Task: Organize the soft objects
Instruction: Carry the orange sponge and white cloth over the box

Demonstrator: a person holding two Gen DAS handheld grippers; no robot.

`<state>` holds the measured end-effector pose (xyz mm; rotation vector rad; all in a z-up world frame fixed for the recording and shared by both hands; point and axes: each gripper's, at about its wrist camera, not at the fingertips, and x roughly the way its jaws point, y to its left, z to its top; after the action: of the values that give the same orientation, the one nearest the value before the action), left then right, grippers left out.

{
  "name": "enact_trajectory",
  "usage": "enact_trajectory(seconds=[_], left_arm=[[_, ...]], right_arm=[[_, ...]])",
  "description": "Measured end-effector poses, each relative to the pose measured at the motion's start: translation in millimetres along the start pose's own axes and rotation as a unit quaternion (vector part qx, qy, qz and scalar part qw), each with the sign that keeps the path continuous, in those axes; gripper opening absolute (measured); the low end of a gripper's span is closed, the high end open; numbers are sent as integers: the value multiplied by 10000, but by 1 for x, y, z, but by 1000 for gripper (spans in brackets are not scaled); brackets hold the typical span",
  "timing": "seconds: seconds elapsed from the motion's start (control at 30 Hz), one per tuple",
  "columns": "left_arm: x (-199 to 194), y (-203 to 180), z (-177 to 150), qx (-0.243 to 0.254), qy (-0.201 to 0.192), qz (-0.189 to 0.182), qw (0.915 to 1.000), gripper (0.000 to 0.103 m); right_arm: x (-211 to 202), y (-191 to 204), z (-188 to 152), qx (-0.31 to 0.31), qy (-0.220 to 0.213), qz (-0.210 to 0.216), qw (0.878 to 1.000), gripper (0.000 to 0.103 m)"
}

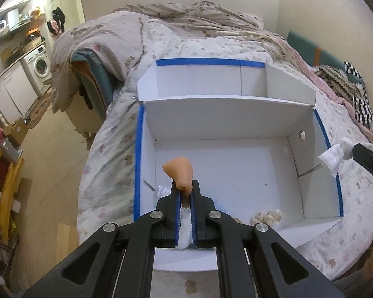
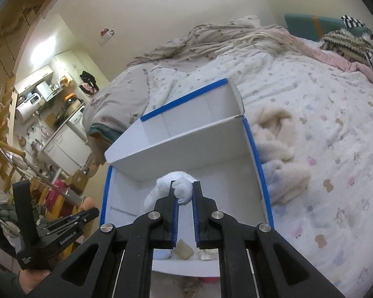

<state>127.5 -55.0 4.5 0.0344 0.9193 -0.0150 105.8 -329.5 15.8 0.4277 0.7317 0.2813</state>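
Where left tongs clamp it, tan sock upright, tip upward.

Quilted bed, white box, fluffy cream fabric beside it

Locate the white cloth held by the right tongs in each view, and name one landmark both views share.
Left wrist view: the white cloth is at the far right edge, gripped at the tip of the right tongs, beside the box's right wall.
Right wrist view: it sits at centre, pinched between the same tongs, over the box.
Shared landmark: the white box with blue-taped edges.
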Motion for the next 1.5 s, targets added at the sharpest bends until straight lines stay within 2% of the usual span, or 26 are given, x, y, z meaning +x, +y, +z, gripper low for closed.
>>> enact_trajectory(seconds=[0.17, 0.47, 0.7, 0.83, 1.03, 1.1, 1.4, 1.5], left_arm=[[20, -6, 2, 89, 98, 0, 9999, 7], [67, -2, -7, -148, 718, 12, 9973, 7], [76, -6, -12, -100, 775, -36, 9969, 7], [78, -13, -12, 174, 736, 29, 9971, 7], [84, -10, -18, 130, 908, -246, 9955, 7], [84, -12, -21, 213, 913, -197, 9954, 7], [81, -10, -21, 123, 862, -253, 9959, 7], [81, -10, -23, 133, 886, -236, 9957, 11]], right_arm=[[14, 0, 2, -163, 129, -161, 9997, 12], [50, 8, 0, -373, 524, -312, 9974, 12], [68, 8, -12, -332, 931, -438, 9941, 12], [74, -1, -14, -210, 1084, -542, 9924, 12], [87, -5, -27, -226, 1464, -657, 9868, 12], [90, -4, -31, -280, 1559, -688, 9850, 12], [96, 2, -39, -412, 1706, -719, 9818, 12], [96, 1, -39, -416, 1736, -734, 9812, 12]])
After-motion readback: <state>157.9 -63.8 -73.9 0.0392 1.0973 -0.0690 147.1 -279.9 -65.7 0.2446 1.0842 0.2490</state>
